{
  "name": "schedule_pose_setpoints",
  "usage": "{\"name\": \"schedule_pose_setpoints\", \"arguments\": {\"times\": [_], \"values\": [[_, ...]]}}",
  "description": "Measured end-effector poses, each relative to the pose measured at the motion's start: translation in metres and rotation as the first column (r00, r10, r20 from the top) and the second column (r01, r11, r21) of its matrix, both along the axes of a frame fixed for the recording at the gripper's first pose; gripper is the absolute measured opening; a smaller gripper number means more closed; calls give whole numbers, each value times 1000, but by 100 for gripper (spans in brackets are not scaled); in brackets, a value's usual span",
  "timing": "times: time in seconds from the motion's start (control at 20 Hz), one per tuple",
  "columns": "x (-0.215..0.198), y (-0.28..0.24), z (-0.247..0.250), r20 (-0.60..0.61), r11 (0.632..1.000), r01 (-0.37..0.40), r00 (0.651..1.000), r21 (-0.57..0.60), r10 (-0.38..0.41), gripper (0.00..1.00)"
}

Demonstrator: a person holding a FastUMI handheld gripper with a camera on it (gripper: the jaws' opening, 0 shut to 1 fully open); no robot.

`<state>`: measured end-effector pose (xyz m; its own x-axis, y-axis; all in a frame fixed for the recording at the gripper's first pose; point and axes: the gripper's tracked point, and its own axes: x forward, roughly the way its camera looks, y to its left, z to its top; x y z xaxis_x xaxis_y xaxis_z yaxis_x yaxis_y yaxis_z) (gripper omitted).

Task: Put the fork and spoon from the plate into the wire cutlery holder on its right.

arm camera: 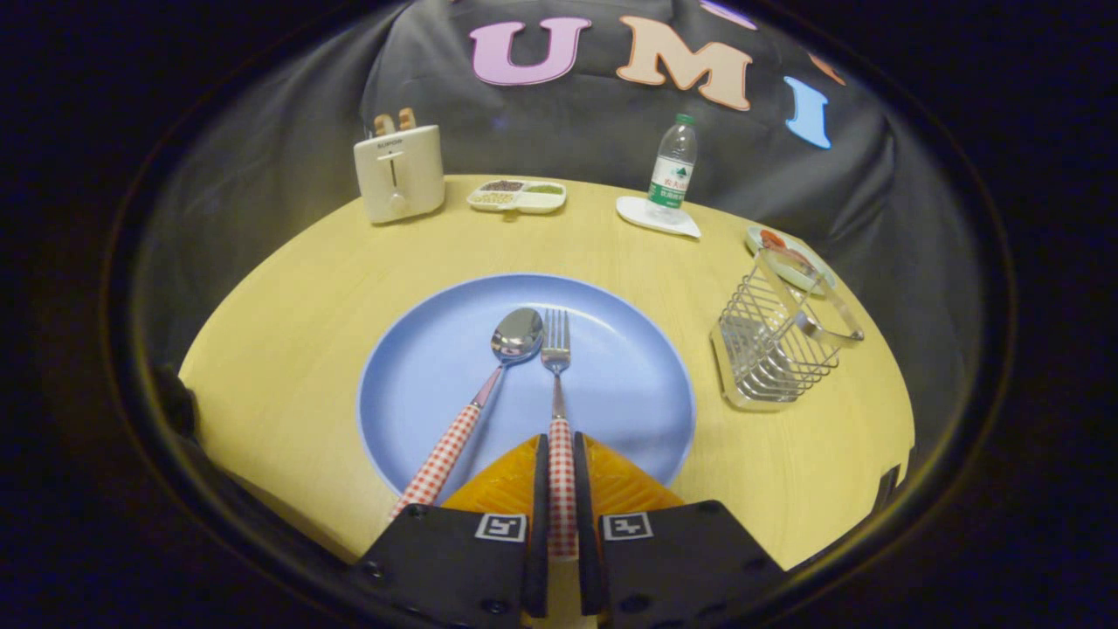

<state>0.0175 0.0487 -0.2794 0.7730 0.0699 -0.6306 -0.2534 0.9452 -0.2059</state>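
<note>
Black cloth walled the booth behind a round, pale yellow wooden bench [288, 349] as the claw [560, 489] closed its two fingers on the red-and-white checked handle of the steel fork [556, 384], both pads appearing to press its sides near the handle's lower end. The fork's tines lay on the wide blue round plate [638, 384], pointing away from the claw. Just to its left, the steel spoon with a matching checked handle [489, 384] rested on the same plate, its bowl almost touching the tines and its handle angling out over the plate's near rim.

To the plate's right stood the open-topped silver wire cutlery holder [773, 349], apart from the plate, with nothing visible inside it.

Risks from this point seemed plain. With the grip taken low on the handle, the heavier tine end might droop or swing once lifted, and a slack pinch could let the fork slide free. The tines might also nudge the spoon's bowl on the way up. At the holder, a tilted fork could catch on the wire rim or tip the light basket.

Farther back stood a cream toaster [399, 172], a white divided dish [517, 196], a clear plastic water bottle [672, 170] on a white coaster and a small plate of food [786, 253].
</note>
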Motion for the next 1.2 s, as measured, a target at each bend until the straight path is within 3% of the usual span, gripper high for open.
{"name": "schedule_pose_setpoints", "arguments": {"times": [0.15, 0.6, 0.95, 1.2], "values": [[-5, 2, 2, -11, 1000, 2, 1000, 1, -2, 12], [-8, 0, 32, 0, 999, 15, 1000, 36, -15, 12], [-7, -32, 111, 22, 994, 74, 997, 81, -76, 12], [9, -76, 157, -20, 996, 85, 996, 38, -84, 12]]}}
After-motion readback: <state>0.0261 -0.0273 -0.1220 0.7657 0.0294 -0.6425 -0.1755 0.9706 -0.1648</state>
